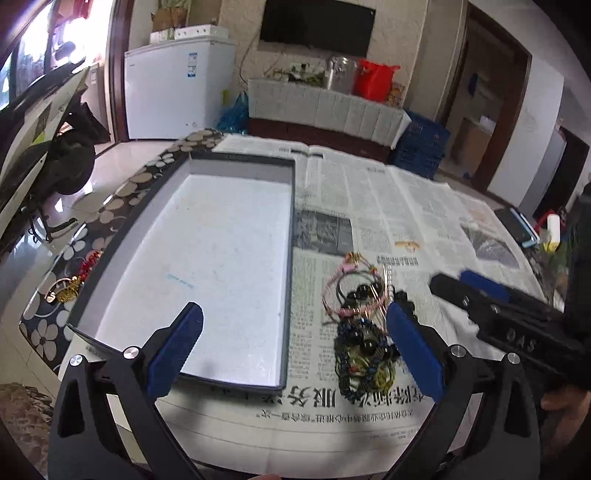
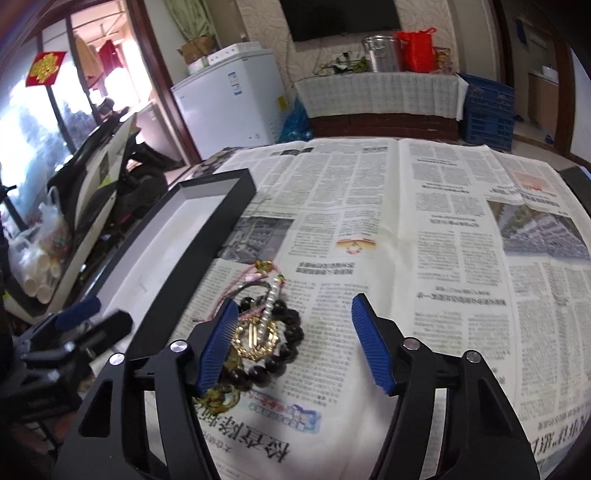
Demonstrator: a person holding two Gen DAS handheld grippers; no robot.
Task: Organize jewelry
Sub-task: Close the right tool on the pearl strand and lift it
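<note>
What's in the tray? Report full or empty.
Empty: the tray shows only its bare white floor; the jewelry pile lies beside it on the newspaper.

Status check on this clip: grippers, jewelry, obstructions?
Left gripper open, empty. Right gripper open, nothing gripped. Jewelry pile on newspaper beside empty box. Nothing in the way.

- This was a lived-in home, a family's main room.
- A white chest freezer [image 1: 177, 88] stood by the wall, boxes stacked on top.
- A dark flat television [image 1: 317, 22] hung above a cloth-covered low cabinet [image 1: 325, 107] carrying a steel pot [image 1: 341, 74] and a red bag [image 1: 373, 79].
- A scooter [image 2: 122, 162] was parked indoors beside glass doors.
- Newspaper [image 2: 406, 221] covered the surface.
- Blue plastic crates [image 2: 487, 110] were stacked near a doorway.
</note>
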